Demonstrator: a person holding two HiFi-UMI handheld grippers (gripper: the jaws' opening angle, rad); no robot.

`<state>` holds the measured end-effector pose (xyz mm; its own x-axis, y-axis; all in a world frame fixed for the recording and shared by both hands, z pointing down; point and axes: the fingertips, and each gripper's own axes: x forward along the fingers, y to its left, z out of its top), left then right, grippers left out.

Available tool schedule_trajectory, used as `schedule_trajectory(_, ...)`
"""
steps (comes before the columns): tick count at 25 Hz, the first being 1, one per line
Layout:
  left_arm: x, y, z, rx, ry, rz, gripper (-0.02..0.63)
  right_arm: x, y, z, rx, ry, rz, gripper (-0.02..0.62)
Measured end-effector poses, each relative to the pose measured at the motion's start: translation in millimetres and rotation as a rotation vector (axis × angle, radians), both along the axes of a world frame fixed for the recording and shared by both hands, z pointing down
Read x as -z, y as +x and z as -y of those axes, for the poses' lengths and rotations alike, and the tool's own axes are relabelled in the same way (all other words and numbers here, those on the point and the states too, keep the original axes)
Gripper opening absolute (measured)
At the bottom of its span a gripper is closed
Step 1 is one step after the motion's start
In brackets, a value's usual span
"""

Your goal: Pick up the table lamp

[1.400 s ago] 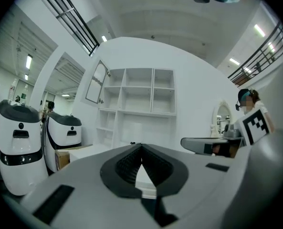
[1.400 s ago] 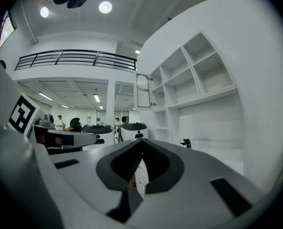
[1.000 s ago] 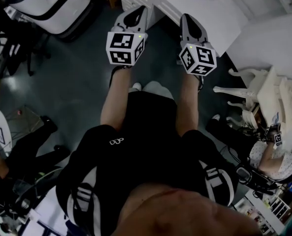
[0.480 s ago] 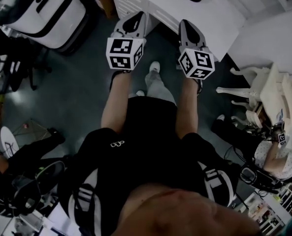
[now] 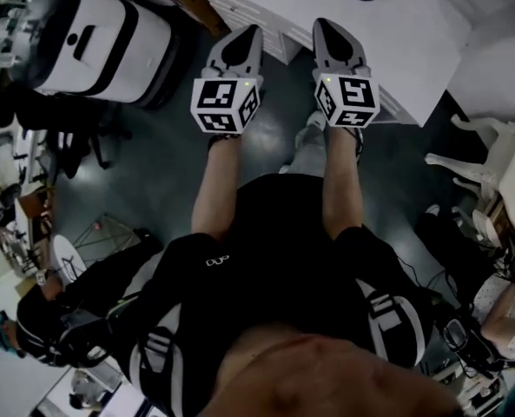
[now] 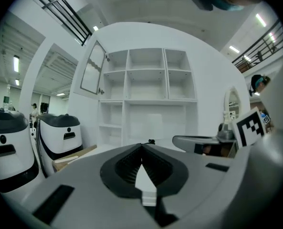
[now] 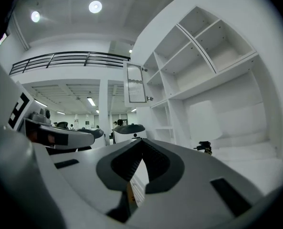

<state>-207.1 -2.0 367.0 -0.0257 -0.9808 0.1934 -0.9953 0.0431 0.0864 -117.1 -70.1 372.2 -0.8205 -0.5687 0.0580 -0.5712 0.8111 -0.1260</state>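
- The table lamp [image 7: 205, 123] stands on the white cabinet [image 5: 396, 42], in its lower niche (white shade, dark foot).
- The left gripper [image 5: 247, 31] and the right gripper [image 5: 326, 24] hover in front of the cabinet, apart from the lamp, jaws pressed together and empty.

The head view is running dim and underexposed: the dark grey floor [image 5: 144, 172] is sinking into shadow, while the white worktop [image 5: 413, 42] at the top is glaring. Its bottom edge is blurring out of focus. Both gripper views are looking bright and evenly lit, with fisheye distortion bending the white open shelf unit [image 6: 146, 80] and black vignetting closing off the corners. Two round ceiling lights [image 7: 95, 6] are flaring in the right gripper view. Long ceiling strip lights [image 6: 261, 19] are glowing in the left gripper view, where the grey left hand-held gripper [image 6: 142, 146] is going soft near the lens.
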Motion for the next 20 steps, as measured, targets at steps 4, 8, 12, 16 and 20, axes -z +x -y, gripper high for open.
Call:
schedule_trajectory(4, -8, -11, 52, 0.004, 0.006, 0.007, 0.009, -8, -14, 48, 0.001, 0.046, -0.077, 0.018)
schedule_trajectory(8, -20, -8, 91, -0.027, -0.008, -0.002, 0.010, -17, -7, 90, -0.033, 0.031, -0.107, 0.018)
schedule_trajectory(12, -24, 2, 124, -0.048, -0.004, -0.030, 0.010, -18, -2, 119, -0.035, 0.032, -0.131, 0.018)
schedule_trajectory(16, -26, 1, 152, -0.042, 0.029, -0.052, 0.009, -22, -2, 139, -0.015, 0.036, -0.156, 0.018)
schedule_trajectory(20, -30, 7, 175, -0.062, 0.055, -0.067, 0.011, -30, 4, 161, -0.029, 0.025, -0.169, 0.018)
